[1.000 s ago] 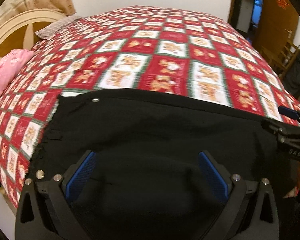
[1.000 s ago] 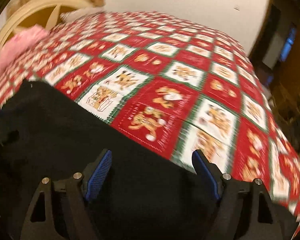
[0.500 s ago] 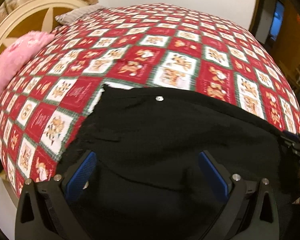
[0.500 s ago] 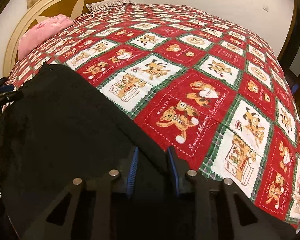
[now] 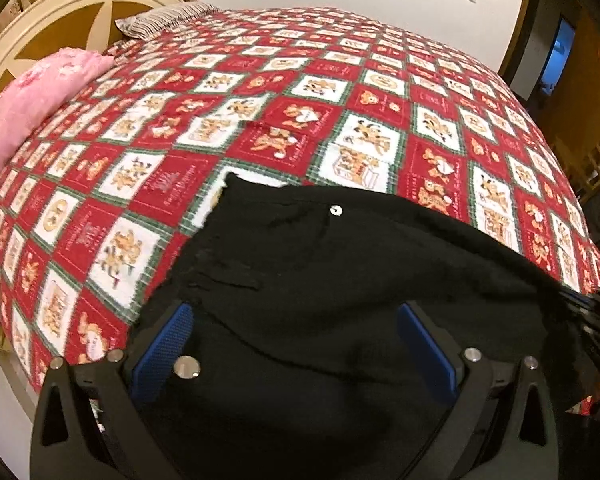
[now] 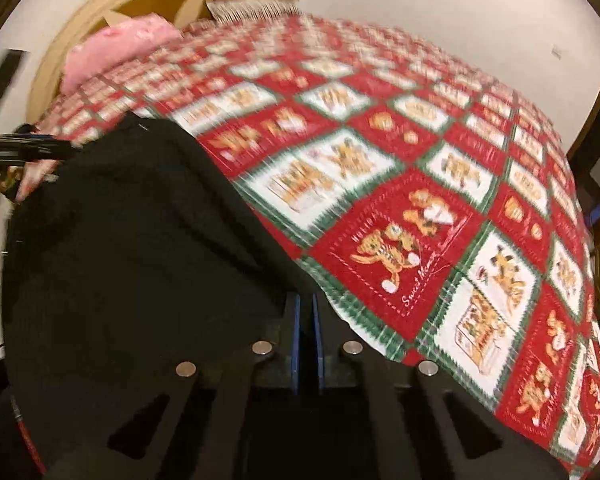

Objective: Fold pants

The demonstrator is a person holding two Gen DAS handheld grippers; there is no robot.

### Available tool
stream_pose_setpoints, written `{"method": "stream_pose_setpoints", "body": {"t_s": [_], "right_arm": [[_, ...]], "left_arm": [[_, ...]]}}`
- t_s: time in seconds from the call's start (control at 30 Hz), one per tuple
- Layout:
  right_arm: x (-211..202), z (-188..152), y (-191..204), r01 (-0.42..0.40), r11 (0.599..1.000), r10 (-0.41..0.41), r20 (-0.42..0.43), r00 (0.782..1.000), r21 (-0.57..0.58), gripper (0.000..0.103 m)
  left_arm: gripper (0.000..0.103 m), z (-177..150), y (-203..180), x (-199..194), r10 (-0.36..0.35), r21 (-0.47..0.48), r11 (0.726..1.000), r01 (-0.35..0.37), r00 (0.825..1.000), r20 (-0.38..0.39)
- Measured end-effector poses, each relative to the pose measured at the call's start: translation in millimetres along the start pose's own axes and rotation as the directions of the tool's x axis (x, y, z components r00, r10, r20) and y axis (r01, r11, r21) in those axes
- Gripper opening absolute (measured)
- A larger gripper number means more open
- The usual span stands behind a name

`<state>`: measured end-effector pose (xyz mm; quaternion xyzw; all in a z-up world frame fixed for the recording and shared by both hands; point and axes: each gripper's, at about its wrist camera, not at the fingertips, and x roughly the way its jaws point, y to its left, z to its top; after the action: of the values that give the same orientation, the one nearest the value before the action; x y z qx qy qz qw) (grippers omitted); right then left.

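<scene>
The black pants lie at the near edge of the bed, waistband with a silver button toward the far side. My left gripper is open, its blue pads on either side of the black fabric, which fills the space between them. My right gripper is shut on the right edge of the pants. The right gripper also shows at the right edge of the left wrist view, and the left gripper at the left edge of the right wrist view.
The bed has a red, white and green patchwork quilt. A pink pillow and a striped pillow lie by the cream headboard. A dark doorway and wooden furniture are to the right.
My right gripper went from open to shut on the pants edge and has tilted and moved, blurring its view. My left gripper stayed open and swung left over the pants.
</scene>
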<state>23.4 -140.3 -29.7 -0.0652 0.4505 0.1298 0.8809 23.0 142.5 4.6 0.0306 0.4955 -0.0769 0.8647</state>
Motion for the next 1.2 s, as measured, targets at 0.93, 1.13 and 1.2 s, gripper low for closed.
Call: {"method": "stream_pose_setpoints", "body": {"t_s": [0.93, 1.13, 1.2], "right_arm": [[-40.9, -99.2, 124.1, 0.003, 0.968, 0.019, 0.087, 0.996, -0.253, 0.005], [-57.9, -91.2, 115.8, 0.014, 0.980, 0.012, 0.131, 0.991, -0.198, 0.005], [-65.7, -87.4, 114.0, 0.006, 0.985, 0.021, 0.153, 0.988, -0.174, 0.005]], "left_arm": [[0.089, 44.0, -80.9, 95.2, 0.160, 0.056, 0.987, -0.150, 0.927, -0.339], [0.043, 44.9, -61.8, 78.6, -0.032, -0.032, 0.999, 0.024, 0.962, -0.272], [0.034, 43.1, -52.2, 67.0, -0.107, -0.069, 0.993, 0.093, 0.965, -0.239]]}}
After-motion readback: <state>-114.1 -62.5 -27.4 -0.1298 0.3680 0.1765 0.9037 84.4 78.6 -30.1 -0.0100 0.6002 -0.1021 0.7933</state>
